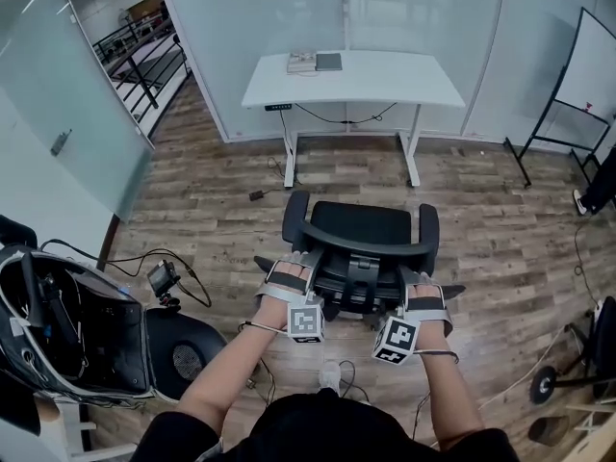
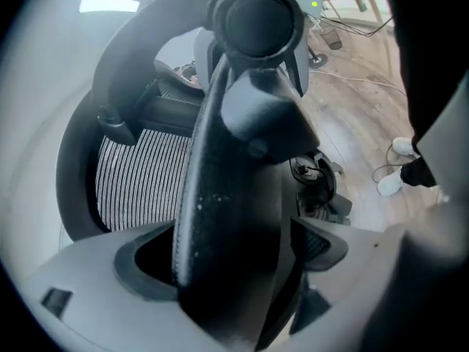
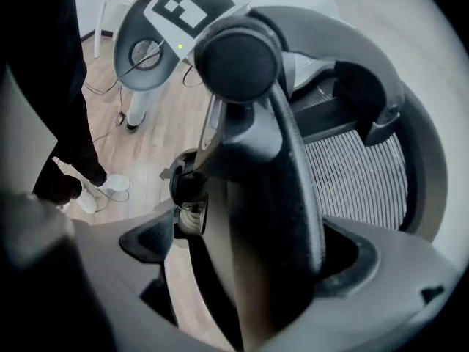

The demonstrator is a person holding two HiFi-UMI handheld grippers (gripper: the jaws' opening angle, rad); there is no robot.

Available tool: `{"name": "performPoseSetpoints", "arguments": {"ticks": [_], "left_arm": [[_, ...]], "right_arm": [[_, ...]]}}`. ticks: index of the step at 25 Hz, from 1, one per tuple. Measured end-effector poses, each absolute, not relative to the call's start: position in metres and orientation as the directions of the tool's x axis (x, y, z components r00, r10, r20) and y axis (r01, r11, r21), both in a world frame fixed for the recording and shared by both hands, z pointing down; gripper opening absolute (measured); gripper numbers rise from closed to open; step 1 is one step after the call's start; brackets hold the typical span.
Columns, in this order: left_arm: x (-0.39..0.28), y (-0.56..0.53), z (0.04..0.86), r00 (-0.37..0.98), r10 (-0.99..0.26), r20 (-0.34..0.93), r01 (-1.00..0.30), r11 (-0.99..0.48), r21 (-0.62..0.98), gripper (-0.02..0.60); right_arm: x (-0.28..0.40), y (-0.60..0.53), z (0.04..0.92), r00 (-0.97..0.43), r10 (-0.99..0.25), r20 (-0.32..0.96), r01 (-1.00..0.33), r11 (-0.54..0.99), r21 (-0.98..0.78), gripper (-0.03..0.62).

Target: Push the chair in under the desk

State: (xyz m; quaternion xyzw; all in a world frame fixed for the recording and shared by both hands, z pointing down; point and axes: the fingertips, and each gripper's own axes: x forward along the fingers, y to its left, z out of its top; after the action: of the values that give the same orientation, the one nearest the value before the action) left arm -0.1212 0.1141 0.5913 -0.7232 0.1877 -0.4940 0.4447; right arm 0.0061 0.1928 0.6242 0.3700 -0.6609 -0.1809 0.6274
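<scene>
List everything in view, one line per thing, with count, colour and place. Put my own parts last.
white rectangular desk: one, white, top centre of the head view.
flat grey book: one, grey, on the desk's far edge, left of centre.
black mesh-backed office chair: one, black, in front of the desk, not yet under it.
brown wood-plank floor: one, brown, under the desk and the chair.
whiteboard on a black stand: one, white, far right.
black equipment bag: one, black, lower left.
small camera on a stand: one, black, beside the bag.
left gripper: one, grey, shut on the chair's back frame.
right gripper: one, grey, shut on the chair's back frame.
</scene>
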Motion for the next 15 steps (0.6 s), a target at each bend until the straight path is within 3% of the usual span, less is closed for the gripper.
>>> {"name": "performPoseSetpoints", "arguments": {"ticks": [15], "left_arm": [[-0.100,0.078,0.602,0.427,-0.719,0.548,0.115,-0.558,-0.822,0.485]], "right_arm": [[0.037,0.160,0.640,0.144,-0.710,0.689,-0.241,0.651,0.720,0.566]]}}
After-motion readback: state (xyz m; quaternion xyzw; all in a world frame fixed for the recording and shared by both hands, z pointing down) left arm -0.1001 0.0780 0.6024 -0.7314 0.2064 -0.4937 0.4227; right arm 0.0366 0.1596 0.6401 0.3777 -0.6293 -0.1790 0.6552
